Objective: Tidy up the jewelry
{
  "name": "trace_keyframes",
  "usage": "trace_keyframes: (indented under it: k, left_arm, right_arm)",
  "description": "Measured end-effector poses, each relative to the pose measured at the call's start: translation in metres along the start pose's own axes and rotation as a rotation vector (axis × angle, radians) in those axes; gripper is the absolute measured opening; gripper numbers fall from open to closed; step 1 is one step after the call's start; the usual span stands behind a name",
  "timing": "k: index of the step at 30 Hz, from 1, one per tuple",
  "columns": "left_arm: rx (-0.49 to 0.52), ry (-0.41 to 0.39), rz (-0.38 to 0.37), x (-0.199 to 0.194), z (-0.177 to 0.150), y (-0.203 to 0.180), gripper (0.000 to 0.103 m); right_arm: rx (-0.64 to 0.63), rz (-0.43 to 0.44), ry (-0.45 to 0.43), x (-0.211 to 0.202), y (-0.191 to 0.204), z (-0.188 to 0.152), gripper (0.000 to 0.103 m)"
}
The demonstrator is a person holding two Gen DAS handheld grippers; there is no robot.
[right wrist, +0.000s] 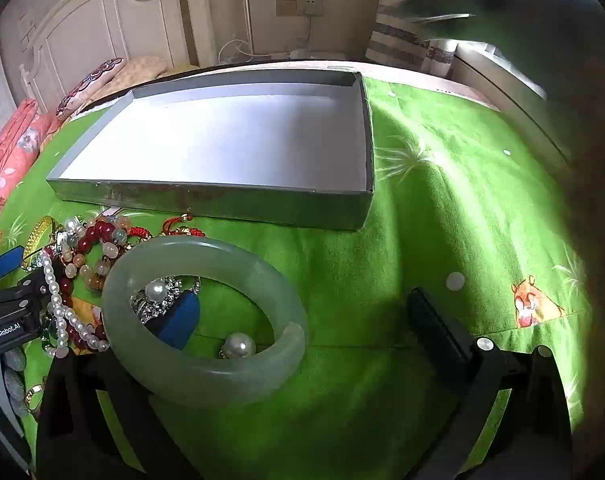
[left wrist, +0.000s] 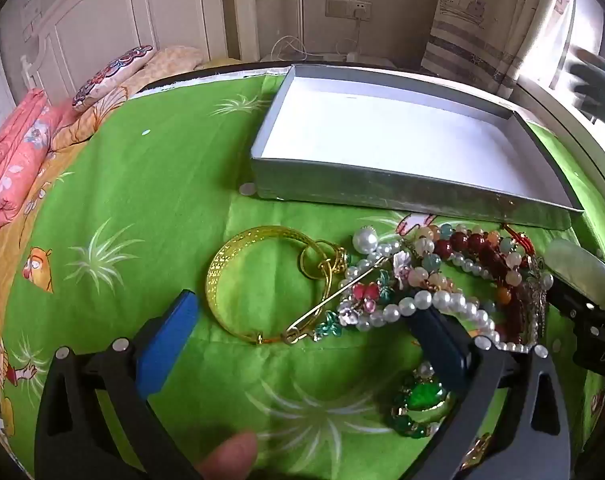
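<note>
A heap of jewelry lies on the green cloth: a gold bangle [left wrist: 238,280], a flower brooch on a long pin [left wrist: 358,300], a pearl strand [left wrist: 430,304] and red and pastel bead strings [left wrist: 478,248]. A green gem piece [left wrist: 422,400] lies nearer. My left gripper [left wrist: 302,332] is open over the gold bangle and brooch. A pale jade bangle [right wrist: 206,320] hangs looped over the left finger [right wrist: 178,320] of my open right gripper [right wrist: 302,320]; it also shows in the left wrist view [left wrist: 582,276]. The grey box [left wrist: 402,140] with a white floor stands behind, empty.
The green cartoon cloth [right wrist: 442,220] covers a table. A bed with pink quilts [left wrist: 14,168] and pillows lies at the left. A wall socket with cables and a curtain stand behind. A gloved hand [left wrist: 598,84] shows at the far right.
</note>
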State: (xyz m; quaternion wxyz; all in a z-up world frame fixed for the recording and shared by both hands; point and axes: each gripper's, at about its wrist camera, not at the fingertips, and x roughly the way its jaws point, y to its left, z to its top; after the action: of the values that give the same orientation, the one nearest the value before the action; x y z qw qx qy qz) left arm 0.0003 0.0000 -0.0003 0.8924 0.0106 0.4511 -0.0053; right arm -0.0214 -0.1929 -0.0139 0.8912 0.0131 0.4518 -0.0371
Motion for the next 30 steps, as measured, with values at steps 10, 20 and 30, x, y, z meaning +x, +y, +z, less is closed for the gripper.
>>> trace_keyframes:
  k: [10, 20, 30]
  left_arm:
    - [0.000, -0.003, 0.000, -0.0001, 0.0001, 0.0000, 0.101]
    - [0.000, -0.004, 0.000, -0.0002, -0.0001, 0.0000, 0.101]
    - [0.000, -0.004, 0.000, -0.0002, 0.0000, 0.0001, 0.101]
  right_arm:
    - [-0.001, -0.001, -0.004, 0.0011, 0.0023, 0.0004, 0.099]
    - [-0.001, -0.001, -0.003, 0.0010, 0.0026, 0.0005, 0.099]
    - [-0.001, -0.002, -0.004, 0.0010, 0.0024, 0.0000, 0.099]
